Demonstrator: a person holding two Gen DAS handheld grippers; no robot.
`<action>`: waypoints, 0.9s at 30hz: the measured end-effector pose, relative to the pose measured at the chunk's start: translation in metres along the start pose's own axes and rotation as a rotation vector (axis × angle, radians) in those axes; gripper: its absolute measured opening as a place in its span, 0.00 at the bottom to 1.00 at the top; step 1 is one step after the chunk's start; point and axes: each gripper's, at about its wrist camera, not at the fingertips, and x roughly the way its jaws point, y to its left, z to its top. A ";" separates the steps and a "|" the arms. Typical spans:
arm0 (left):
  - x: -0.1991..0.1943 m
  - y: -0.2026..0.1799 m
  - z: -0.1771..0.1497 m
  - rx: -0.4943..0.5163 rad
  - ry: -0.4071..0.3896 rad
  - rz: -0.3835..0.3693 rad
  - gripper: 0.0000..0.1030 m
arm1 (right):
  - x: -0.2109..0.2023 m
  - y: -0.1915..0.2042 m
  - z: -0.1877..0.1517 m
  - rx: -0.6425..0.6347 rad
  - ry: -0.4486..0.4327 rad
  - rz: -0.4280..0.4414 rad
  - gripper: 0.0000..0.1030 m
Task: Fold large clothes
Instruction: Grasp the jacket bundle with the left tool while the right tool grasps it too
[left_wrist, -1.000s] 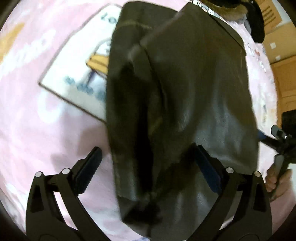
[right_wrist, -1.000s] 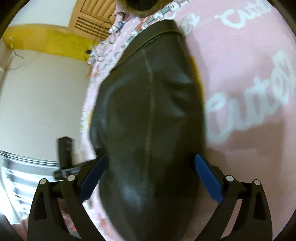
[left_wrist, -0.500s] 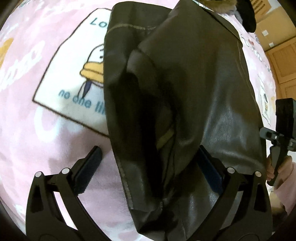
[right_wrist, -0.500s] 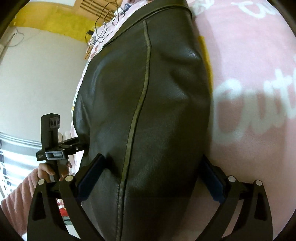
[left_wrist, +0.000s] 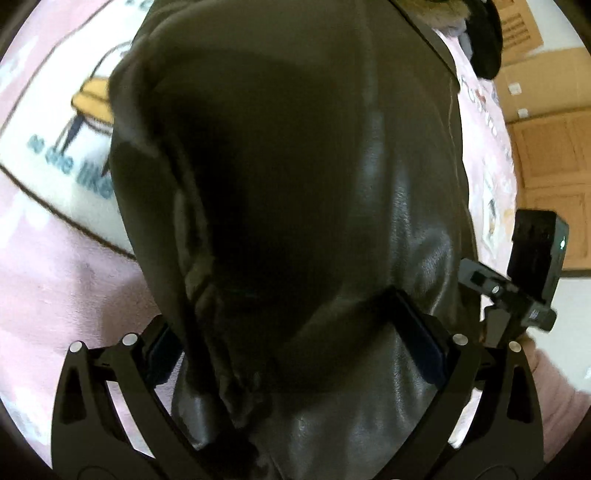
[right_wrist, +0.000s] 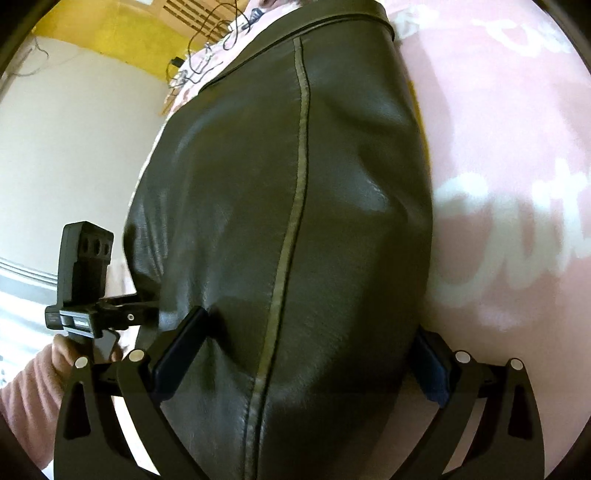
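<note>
both grippers are spreading their jaws wide, the left gripper (left_wrist: 288, 347) and right gripper (right_wrist: 306, 354) sitting side by side, each gripped by a pink-sleeved hand (right_wrist: 61, 349).

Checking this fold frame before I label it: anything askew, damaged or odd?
No damage shows. The jacket lies bunched and rumpled on the pink blanket, not flat, with a dark hollow in the left view. It fills the wide gap between the fingers of both the left gripper and right gripper.

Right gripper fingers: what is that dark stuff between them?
A dark leather jacket fills the gap between the right gripper's fingers, seen in the right wrist view.
</note>
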 end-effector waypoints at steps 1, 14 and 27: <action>-0.002 0.000 -0.001 -0.005 -0.005 -0.002 0.94 | 0.001 0.004 0.003 -0.003 0.000 -0.025 0.94; -0.007 -0.022 -0.002 0.073 -0.018 0.031 0.62 | 0.003 0.021 0.009 -0.012 -0.035 -0.108 0.64; -0.038 -0.054 -0.017 0.065 -0.041 -0.093 0.39 | -0.026 0.046 0.007 -0.025 -0.046 -0.038 0.19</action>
